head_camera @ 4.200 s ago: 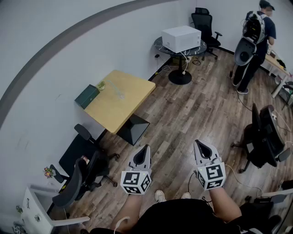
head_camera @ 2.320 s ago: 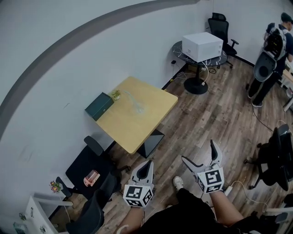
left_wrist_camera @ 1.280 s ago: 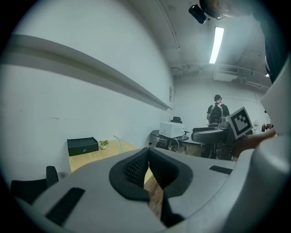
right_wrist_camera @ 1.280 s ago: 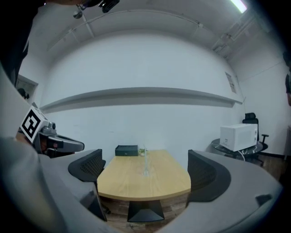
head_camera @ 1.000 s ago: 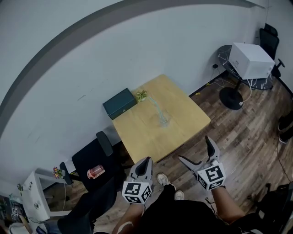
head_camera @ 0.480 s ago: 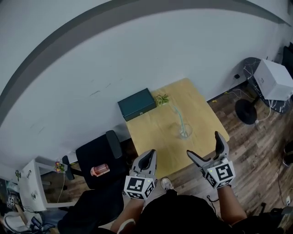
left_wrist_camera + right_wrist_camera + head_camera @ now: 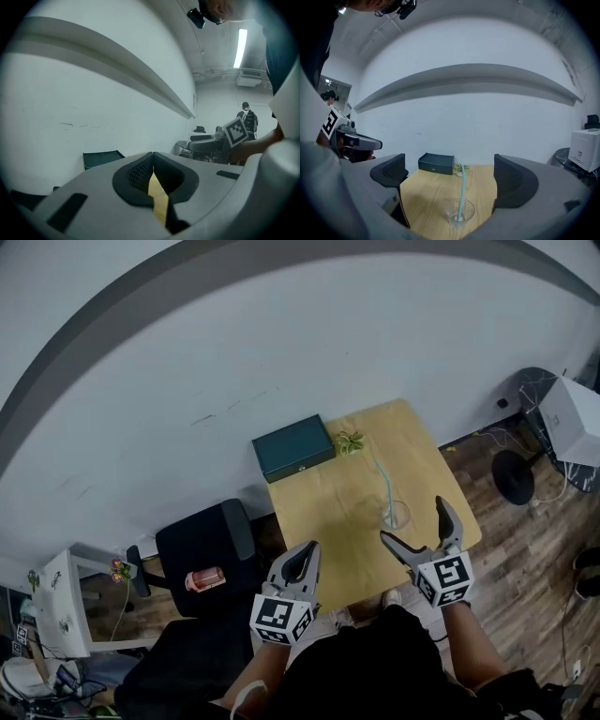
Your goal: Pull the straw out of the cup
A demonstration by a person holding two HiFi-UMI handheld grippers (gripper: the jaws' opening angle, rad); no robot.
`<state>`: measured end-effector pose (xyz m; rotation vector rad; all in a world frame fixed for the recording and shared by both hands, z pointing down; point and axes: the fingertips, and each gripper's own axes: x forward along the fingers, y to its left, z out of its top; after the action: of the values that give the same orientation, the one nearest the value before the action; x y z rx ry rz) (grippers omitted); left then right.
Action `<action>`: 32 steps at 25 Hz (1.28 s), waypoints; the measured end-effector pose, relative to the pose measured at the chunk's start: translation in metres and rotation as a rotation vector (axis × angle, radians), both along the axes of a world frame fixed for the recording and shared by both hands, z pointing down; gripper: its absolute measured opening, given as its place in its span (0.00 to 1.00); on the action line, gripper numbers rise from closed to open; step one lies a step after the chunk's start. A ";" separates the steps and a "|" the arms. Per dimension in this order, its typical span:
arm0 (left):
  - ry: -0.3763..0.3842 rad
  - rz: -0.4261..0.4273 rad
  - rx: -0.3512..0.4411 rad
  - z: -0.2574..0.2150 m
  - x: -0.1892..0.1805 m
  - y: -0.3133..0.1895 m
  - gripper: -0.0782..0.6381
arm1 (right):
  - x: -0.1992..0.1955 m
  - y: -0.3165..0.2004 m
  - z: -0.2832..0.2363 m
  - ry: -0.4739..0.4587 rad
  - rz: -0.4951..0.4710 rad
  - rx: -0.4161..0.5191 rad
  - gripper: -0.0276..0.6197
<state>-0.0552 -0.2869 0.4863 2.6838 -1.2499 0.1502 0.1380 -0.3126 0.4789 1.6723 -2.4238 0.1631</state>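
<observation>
A clear cup (image 7: pixel 396 516) stands on the wooden table (image 7: pixel 328 521), near its right front. A pale green straw (image 7: pixel 384 486) stands in the cup, leaning toward the wall. In the right gripper view the cup (image 7: pixel 460 211) and straw (image 7: pixel 462 190) sit between the jaws, a short way ahead. My right gripper (image 7: pixel 412 527) is open, just in front of the cup at the table's front edge. My left gripper (image 7: pixel 304 558) is shut and empty, over the table's front left edge. In the left gripper view the left gripper (image 7: pixel 152 176) shows only a thin slit of table.
A dark green box (image 7: pixel 293 447) lies at the table's back by the wall, with a small plant (image 7: pixel 352 441) beside it. A black chair (image 7: pixel 202 540) with a pink object (image 7: pixel 204 578) stands left of the table. A round side table (image 7: pixel 525 427) with a white box (image 7: pixel 576 421) is at right.
The person has walked up to the table from across the room. Both grippers now reach its front edge, the right one close to the cup. The right gripper opened about two seconds ago.
</observation>
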 end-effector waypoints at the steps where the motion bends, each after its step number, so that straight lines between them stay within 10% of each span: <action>1: 0.002 -0.014 -0.008 0.002 -0.001 -0.004 0.14 | -0.001 -0.006 0.005 0.014 -0.011 -0.010 0.96; 11: 0.003 -0.118 -0.072 0.017 0.010 -0.029 0.14 | -0.004 -0.057 0.063 0.067 -0.132 -0.172 0.93; 32: -0.019 -0.225 -0.131 0.038 0.020 -0.043 0.14 | 0.015 -0.109 0.144 0.066 -0.152 -0.388 0.40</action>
<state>-0.0351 -0.3301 0.5245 2.4177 -1.4808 0.2194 0.1532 -0.4220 0.6227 1.3003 -2.2754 0.5099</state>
